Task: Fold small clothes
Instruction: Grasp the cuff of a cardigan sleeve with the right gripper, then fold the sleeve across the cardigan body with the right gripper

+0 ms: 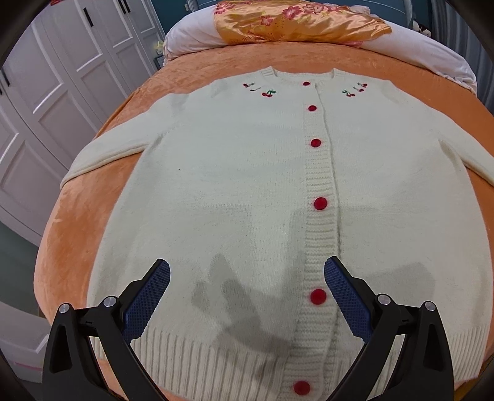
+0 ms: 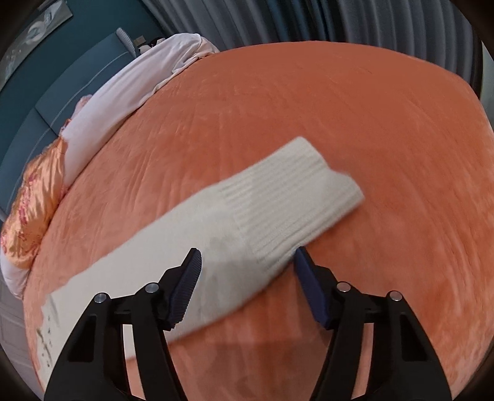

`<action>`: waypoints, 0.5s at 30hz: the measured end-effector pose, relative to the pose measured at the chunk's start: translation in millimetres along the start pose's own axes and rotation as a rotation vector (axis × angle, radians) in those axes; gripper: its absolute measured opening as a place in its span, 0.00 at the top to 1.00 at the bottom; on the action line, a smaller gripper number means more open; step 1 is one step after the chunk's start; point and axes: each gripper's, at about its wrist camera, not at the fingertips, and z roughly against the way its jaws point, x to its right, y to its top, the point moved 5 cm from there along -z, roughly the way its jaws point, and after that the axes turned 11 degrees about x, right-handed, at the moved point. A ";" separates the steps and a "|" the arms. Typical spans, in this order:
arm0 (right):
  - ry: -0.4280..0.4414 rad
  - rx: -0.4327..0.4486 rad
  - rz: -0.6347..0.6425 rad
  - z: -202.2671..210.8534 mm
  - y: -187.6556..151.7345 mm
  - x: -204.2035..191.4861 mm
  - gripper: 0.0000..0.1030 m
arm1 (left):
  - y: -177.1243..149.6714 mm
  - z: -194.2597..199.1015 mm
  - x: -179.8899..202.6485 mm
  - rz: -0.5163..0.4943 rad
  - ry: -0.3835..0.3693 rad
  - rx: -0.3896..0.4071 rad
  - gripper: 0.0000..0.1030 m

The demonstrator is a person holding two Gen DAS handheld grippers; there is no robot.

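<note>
A cream knit cardigan (image 1: 234, 172) with red buttons (image 1: 320, 203) and cherry embroidery lies flat, front up, on the orange bedspread (image 1: 71, 234). In the left wrist view my left gripper (image 1: 247, 263) hovers open over the cardigan's lower front near the ribbed hem, with nothing between its blue pads. In the right wrist view one sleeve (image 2: 216, 234) stretches out across the bedspread, its ribbed cuff (image 2: 296, 191) pointing away. My right gripper (image 2: 247, 253) straddles the sleeve just behind the cuff. Its jaws stand partly apart and the cloth lies flat between them, not pinched.
A white duvet (image 1: 416, 52) and an orange floral satin pillow (image 1: 296, 21) lie at the head of the bed. White wardrobe doors (image 1: 46, 101) stand to the left. Grey curtains (image 2: 355, 21) hang beyond the far side of the bed.
</note>
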 end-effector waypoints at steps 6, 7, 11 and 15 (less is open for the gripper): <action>0.041 0.049 0.053 3.8 15.8 -33.8 0.95 | 0.3 -5.1 -2.4 0.005 0.000 -0.005 0.05; 0.070 0.078 0.066 13.2 20.1 -45.6 0.95 | 0.3 -5.1 -2.3 0.005 0.001 -0.006 0.05; 0.307 0.155 0.143 68.8 28.5 -129.6 0.96 | 1.2 -8.3 -8.5 0.023 0.005 -0.004 0.05; 0.583 0.154 0.323 133.5 -9.3 -240.4 0.96 | 3.1 -10.4 -22.0 0.055 0.017 0.003 0.05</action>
